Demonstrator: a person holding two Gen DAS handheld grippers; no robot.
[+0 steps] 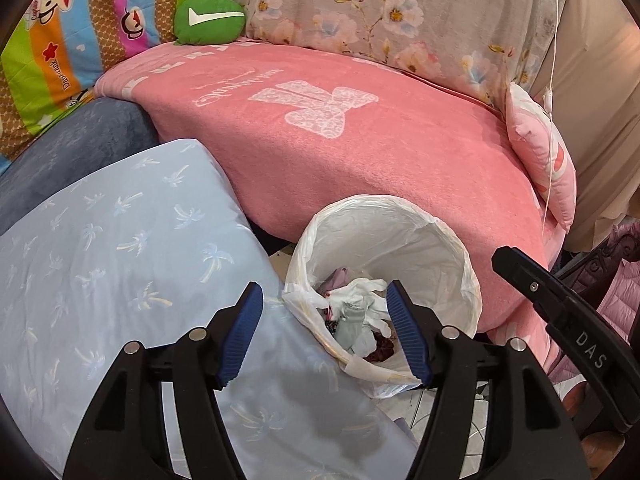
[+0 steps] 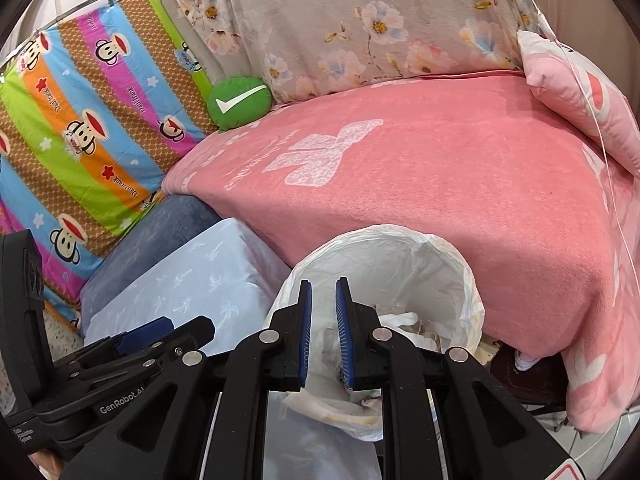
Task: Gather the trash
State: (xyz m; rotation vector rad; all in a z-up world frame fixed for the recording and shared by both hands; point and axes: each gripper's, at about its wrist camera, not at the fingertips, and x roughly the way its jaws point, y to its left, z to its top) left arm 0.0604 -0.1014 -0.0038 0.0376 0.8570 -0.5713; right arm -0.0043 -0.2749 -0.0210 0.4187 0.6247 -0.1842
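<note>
Left tool (image 1: 324, 334) is hanging spread over the lined bin (image 1: 400, 240) — right tool (image 2: 323, 334) is hovering narrowly parted, gripping nothing.

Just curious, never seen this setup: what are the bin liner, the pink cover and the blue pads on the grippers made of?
Bin liner: thin white plastic film, by its crinkles and translucent sheen. Pink cover: soft fleece or terry-like fabric, matte and fuzzy, with a paler woven pattern. Blue pads: probably rubber or soft plastic, finely ribbed and matte.
</note>
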